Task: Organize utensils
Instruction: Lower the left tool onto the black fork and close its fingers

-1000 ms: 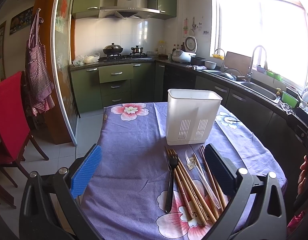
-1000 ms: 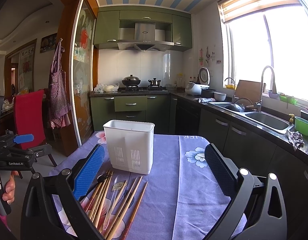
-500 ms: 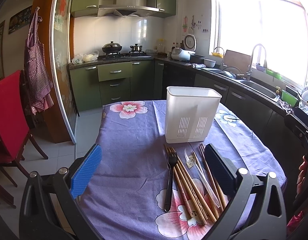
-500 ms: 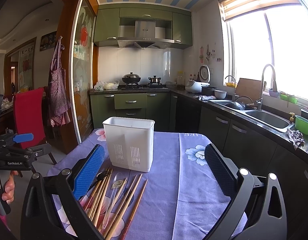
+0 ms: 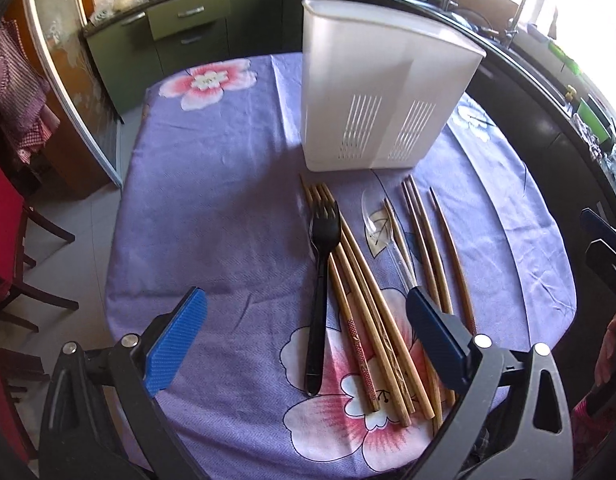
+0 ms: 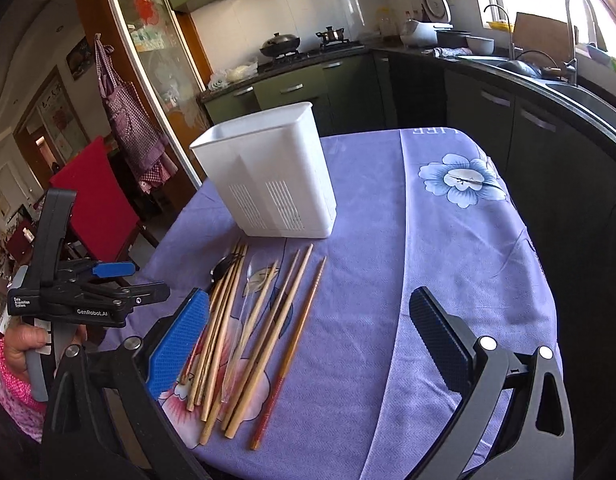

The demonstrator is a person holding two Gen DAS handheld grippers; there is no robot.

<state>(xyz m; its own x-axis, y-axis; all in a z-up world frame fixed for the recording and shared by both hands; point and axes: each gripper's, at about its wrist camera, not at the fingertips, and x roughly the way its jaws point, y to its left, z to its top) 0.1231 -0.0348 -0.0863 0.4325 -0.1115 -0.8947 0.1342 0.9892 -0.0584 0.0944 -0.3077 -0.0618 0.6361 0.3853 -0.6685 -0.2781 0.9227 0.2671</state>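
A white slotted utensil holder [image 5: 381, 96] stands upright on the purple flowered tablecloth [image 5: 212, 184]; it also shows in the right wrist view [image 6: 268, 176]. In front of it lie a black plastic fork [image 5: 319, 280], several wooden chopsticks [image 5: 367, 300] and a clear plastic spoon [image 5: 381, 232]. My left gripper [image 5: 304, 340] is open and empty, hovering over the fork handle and chopstick ends. My right gripper [image 6: 308, 344] is open and empty above the chopsticks [image 6: 260, 332] and the tablecloth [image 6: 427, 240]. The left gripper's body [image 6: 68, 292] shows at the left of the right wrist view.
Green kitchen cabinets [image 6: 308, 88] and a stove with pots stand behind the table. A dark counter with a sink [image 6: 567, 92] runs along the right. A red chair [image 6: 92, 200] stands left of the table.
Both grippers have tilted down and moved closer to the table, so the utensils and holder now fill the views. Both stay open.
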